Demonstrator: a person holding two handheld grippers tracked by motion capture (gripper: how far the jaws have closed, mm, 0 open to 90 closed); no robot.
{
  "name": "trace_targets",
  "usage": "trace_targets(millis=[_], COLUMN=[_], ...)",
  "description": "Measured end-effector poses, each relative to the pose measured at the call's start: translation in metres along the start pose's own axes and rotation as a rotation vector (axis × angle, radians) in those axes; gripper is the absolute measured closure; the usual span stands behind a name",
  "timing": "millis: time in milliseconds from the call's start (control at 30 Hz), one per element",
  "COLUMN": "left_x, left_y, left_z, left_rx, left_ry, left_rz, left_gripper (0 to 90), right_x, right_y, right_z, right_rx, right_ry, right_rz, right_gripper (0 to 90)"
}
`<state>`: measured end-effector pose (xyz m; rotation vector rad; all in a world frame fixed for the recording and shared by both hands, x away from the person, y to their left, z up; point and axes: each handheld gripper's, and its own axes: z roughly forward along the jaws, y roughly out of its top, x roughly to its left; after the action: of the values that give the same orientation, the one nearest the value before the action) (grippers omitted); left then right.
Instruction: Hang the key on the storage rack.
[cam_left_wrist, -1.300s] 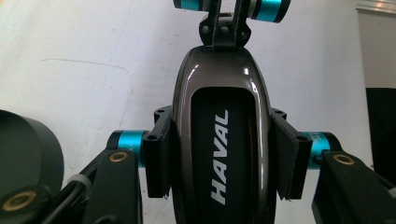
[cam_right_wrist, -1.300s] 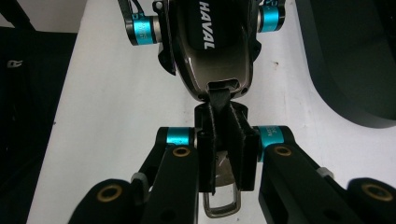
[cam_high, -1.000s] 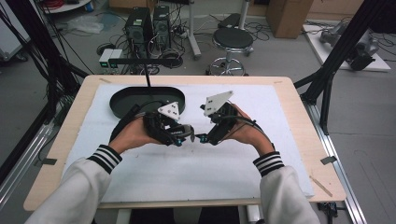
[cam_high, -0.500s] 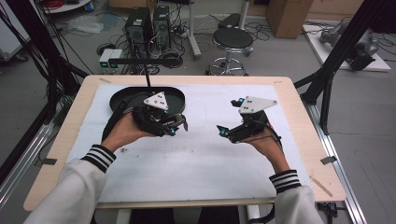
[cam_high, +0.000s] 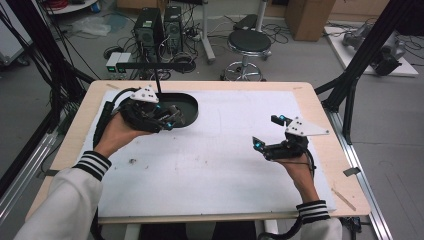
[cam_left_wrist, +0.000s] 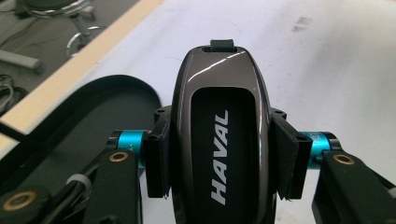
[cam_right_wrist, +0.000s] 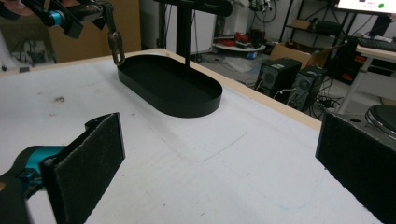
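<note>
- Now my left gripper (cam_high: 167, 120) is clamped on a dark brown car key fob (cam_left_wrist: 219, 135), its pads pressing the fob's two long sides in the left gripper view.
- The fob carries the word HAVAL in white along its black middle panel, and a small loop sits at its far end.
- In the high view I hold that gripper at the far left of the table (cam_high: 65, 150), right over the near rim of the black oval tray (cam_high: 192, 107).
- From the right gripper view, a short metal ring piece (cam_right_wrist: 116, 47) hangs down from what my left gripper holds, just above the tray's left rim; whether it touches the rim I cannot tell.
- My right gripper (cam_high: 265, 132) is spread wide with nothing between its pads (cam_right_wrist: 93, 158), and bare white mat (cam_high: 215, 165) shows through the gap.
- It hovers at the right side of the table, well apart from the left gripper and the tray, pointing left towards them.
- The tray sits at the far left of the mat, its floor bare where I can see it.
- A small dark speck (cam_high: 133, 161) marks the mat near my left forearm.
</note>
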<state>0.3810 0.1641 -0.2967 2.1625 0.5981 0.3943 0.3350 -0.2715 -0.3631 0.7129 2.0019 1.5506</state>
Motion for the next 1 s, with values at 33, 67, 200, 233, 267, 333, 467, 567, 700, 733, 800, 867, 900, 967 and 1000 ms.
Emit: trace_targets(millis=[33,67,200,233,267,333,467,567,700,733,800,867,900,967,1000], left_x=[0.002,0.004,0.015,0.018,0.021,0.027,0.038,0.045,0.054,0.056,0.061,0.066,0.069,0.074,0.077], left_y=[0.0,0.0,-0.002,-0.002,-0.003,-0.004,-0.007,-0.008,-0.009,-0.008,-0.008,-0.008,-0.009,-0.01,-0.01], left_z=[-0.003,-0.005,-0.016,-0.018,-0.021,-0.025,-0.031,-0.035,-0.038,-0.039,-0.04,-0.04,-0.04,-0.04,-0.041], left_rx=[-0.007,-0.01,-0.017,-0.025,-0.028,-0.029,-0.034,-0.035,-0.04,-0.039,-0.046,-0.052,-0.051,-0.042,-0.042], left_ry=[0.009,0.021,0.068,0.082,0.097,0.126,0.169,0.191,0.212,0.224,0.23,0.246,0.25,0.276,0.287], left_rz=[-0.007,-0.011,-0.035,-0.051,-0.059,-0.071,-0.1,-0.116,-0.133,-0.13,-0.148,-0.159,-0.168,-0.175,-0.18], left_gripper=[48.7,48.8,48.7,48.7,48.7,48.8,48.8,48.8,48.8,48.7,48.8,48.7,48.7,48.8,48.7], right_x=[0.0,0.0,0.0,0.0,0.0,0.001,0.001,0.0,0.001,0.001,0.001,0.002,0.002,0.001,0.001], right_y=[0.0,-0.003,-0.012,-0.017,-0.017,-0.024,-0.033,-0.043,-0.049,-0.051,-0.054,-0.057,-0.057,-0.06,-0.06], right_z=[0.0,-0.002,-0.009,-0.012,-0.012,-0.015,-0.017,-0.021,-0.025,-0.026,-0.028,-0.029,-0.029,-0.031,-0.032], right_rx=[0.0,-0.009,-0.033,-0.048,-0.048,-0.063,-0.063,-0.061,-0.07,-0.068,-0.073,-0.08,-0.08,-0.083,-0.087], right_ry=[0.0,-0.006,-0.032,-0.045,-0.045,-0.072,-0.085,-0.103,-0.121,-0.125,-0.131,-0.134,-0.134,-0.147,-0.155], right_rz=[0.0,0.003,0.018,0.029,0.029,0.027,0.035,0.05,0.056,0.051,0.053,0.061,0.061,0.066,0.062], right_gripper=[0.3,0.3,0.3,0.3,0.3,0.3,0.3,0.3,0.3,0.3,0.3,0.3,0.3,0.3,0.3])
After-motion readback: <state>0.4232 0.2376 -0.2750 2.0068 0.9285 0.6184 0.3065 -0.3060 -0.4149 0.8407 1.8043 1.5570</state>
